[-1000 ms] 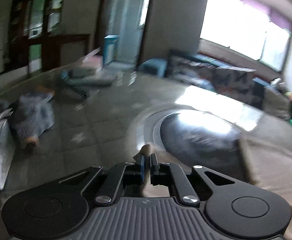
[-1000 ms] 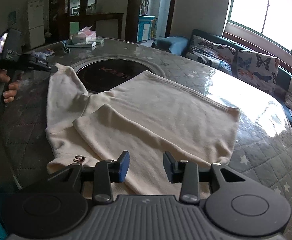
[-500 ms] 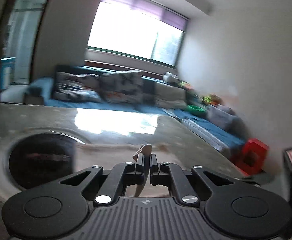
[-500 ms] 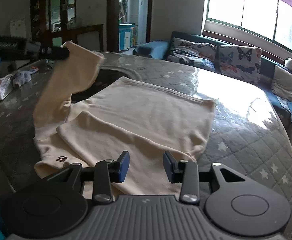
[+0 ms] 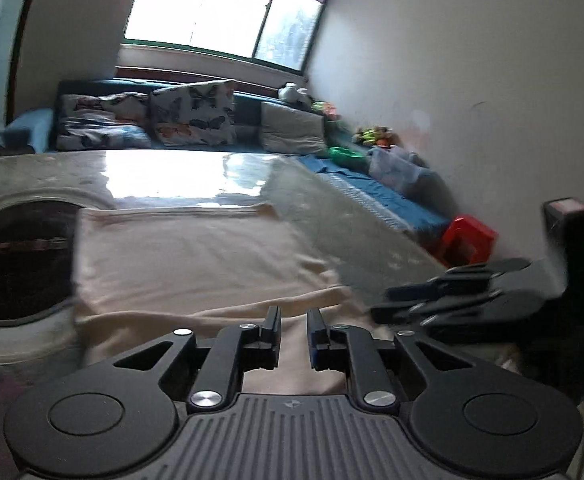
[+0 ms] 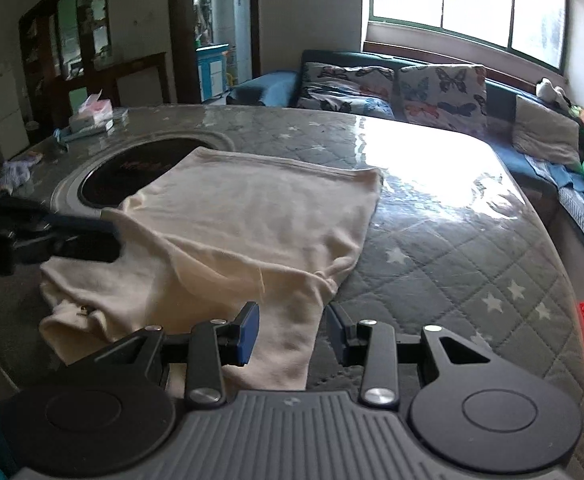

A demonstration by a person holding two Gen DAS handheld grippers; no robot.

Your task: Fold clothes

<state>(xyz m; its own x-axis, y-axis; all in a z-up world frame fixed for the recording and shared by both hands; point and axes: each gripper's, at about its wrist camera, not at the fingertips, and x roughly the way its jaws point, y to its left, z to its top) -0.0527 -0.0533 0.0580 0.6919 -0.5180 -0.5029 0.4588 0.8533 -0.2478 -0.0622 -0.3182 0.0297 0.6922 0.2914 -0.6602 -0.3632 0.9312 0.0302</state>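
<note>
Blurred across the whole left wrist view, so edges of the cream garment smear into the table. Near part of that garment hidden under the left gripper. Cut off at the right edge: the right gripper, only a dark smear. In the right wrist view, left gripper cut by the left edge, tips blurred against the cloth, so grip not readable. Lower hem of the garment hidden behind the right gripper. Small print near the cloth's left corner too tiny to read.

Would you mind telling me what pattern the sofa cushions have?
The sofa cushions are pale with a colourful butterfly print, clearest in the right wrist view.
</note>
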